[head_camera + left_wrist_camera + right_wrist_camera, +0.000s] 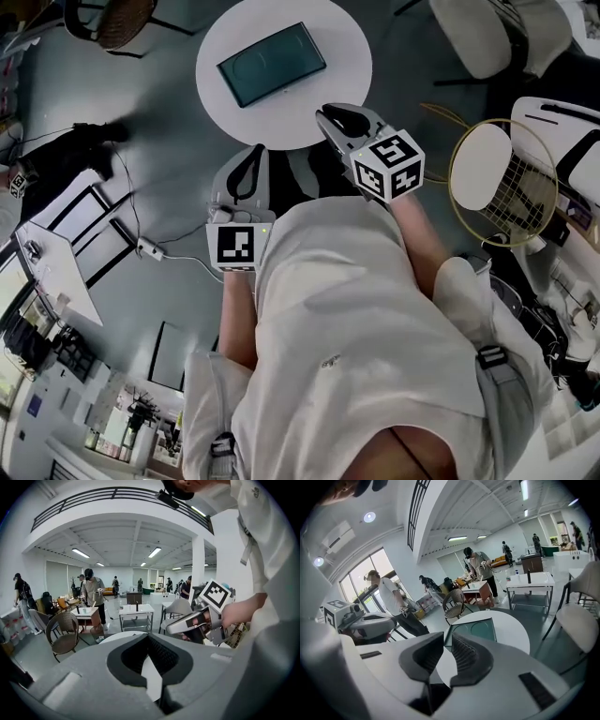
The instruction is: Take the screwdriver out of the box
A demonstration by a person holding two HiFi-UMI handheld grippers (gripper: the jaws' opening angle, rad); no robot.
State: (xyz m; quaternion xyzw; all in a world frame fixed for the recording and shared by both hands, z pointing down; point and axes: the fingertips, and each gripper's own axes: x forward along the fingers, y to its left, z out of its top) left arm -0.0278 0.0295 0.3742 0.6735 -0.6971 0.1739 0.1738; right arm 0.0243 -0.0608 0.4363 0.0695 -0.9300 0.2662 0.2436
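Note:
A flat dark teal box (272,64) lies shut on the round white table (234,28); no screwdriver shows. Both grippers hover at the table's near edge, apart from the box. My left gripper (257,152) is nearer to me and its jaws meet at the tips. My right gripper (325,113) reaches a little over the rim, its jaws slightly apart with nothing between them. In the right gripper view the box (478,629) shows just beyond my right gripper (447,641). In the left gripper view my left gripper (148,637) points at the table (117,637), with the right gripper (194,620) to its right.
A badminton racket (497,178) lies on the floor at the right, near white chairs (487,33). A wicker chair (122,19) stands at the upper left, and a power strip (150,248) with cables lies on the floor. Several people stand among tables far behind.

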